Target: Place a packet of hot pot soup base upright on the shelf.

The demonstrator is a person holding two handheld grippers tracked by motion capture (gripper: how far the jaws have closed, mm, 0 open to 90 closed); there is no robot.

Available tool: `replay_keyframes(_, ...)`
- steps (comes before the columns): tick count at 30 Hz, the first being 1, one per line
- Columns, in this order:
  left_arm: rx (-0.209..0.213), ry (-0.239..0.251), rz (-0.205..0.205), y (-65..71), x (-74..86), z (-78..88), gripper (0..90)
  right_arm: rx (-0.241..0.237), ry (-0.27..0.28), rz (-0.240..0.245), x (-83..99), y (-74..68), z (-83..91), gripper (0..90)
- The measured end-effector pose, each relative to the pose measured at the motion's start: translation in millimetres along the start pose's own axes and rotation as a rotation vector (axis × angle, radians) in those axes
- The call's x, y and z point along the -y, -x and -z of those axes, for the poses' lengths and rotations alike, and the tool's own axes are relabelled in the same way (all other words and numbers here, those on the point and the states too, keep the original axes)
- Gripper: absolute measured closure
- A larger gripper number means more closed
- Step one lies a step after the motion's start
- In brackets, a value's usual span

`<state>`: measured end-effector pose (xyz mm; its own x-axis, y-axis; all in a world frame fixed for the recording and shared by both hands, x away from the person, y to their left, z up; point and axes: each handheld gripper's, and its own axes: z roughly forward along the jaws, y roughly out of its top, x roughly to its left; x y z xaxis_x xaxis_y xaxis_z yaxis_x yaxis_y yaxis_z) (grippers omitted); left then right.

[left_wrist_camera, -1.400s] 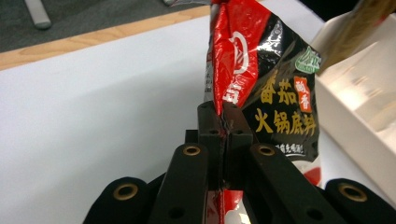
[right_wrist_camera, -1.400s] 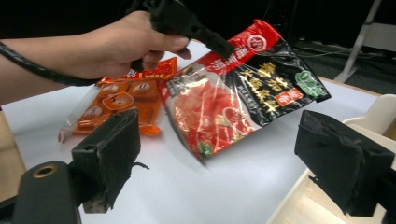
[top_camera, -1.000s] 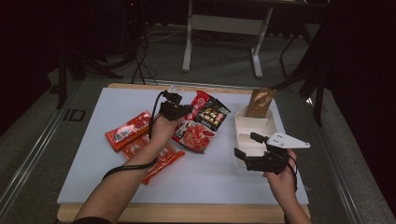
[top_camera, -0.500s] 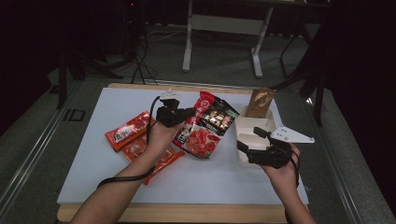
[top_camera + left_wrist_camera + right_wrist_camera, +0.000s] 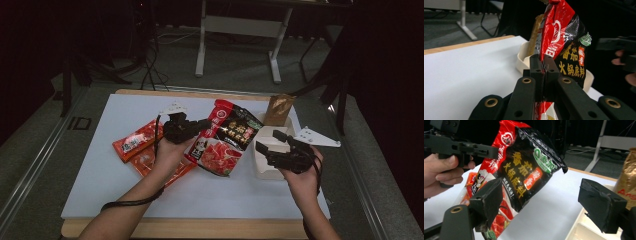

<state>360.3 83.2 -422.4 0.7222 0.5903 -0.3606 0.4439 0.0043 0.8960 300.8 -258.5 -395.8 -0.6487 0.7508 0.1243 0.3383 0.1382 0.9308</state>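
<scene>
Left claw (image 5: 543,65) pinches the red-and-black packet (image 5: 564,45), seemingly lifted.

A red-and-black sauce packet (image 5: 226,138), orange-red pouches (image 5: 136,142), cream tray (image 5: 263,165).

Two orange-red packets (image 5: 145,150) on white table (image 5: 105,180), gold bag (image 5: 279,109) upright in cream tray (image 5: 263,170)
</scene>
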Motion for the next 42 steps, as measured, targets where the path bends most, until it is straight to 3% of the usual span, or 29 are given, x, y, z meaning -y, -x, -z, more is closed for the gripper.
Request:
replay_keyframes(5, 0.053, 0.053, -0.001, 3.4, 6.2, 6.8, 88.8, -0.029, 0.001, -0.042, -0.1, 2.2, -7.1, 19.2)
replay_keyframes(6, 0.052, 0.053, -0.005, 4.0, 6.6, 7.3, 88.8, -0.036, 0.007, -0.046, -0.8, 2.2, -8.5, 19.4)
replay_keyframes(8, 0.087, 0.074, 0.016, 4.3, 8.4, 8.0, 88.8, -0.045, 0.011, -0.045, -2.8, 1.5, -11.2, 19.6)
replay_keyframes(12, 0.134, 0.098, 0.011, 7.2, 10.0, 8.8, 88.8, -0.067, 0.011, -0.053, -6.2, 0.9, -17.6, 23.0)
replay_keyframes(17, 0.171, 0.145, 0.041, 7.9, 13.2, 9.6, 88.7, -0.16, 0.025, -0.088, -8.4, 0.3, -21.7, 43.7)
replay_keyframes(21, 0.18, 0.148, 0.043, 7.9, 17.3, 7.2, 88.7, -0.208, 0.043, -0.079, -11.0, -4.2, -20.9, 61.6)
replay_keyframes(27, 0.192, 0.134, 0.053, 6.2, 23.1, 2.8, 88.4, -0.213, 0.058, -0.071, -17.3, -8.5, -16.6, 73.9)
replay_keyframes(31, 0.207, 0.125, 0.051, 5.4, 23.3, 1.5, 88.0, -0.189, 0.044, -0.017, -23.7, -15.5, -13.3, 75.7)
replay_keyframes(42, 0.229, 0.088, 0.029, 8.6, 19.1, 0.0, 83.2, -0.18, 0.028, 0.046, -41.8, -19.2, -5.4, 77.0)
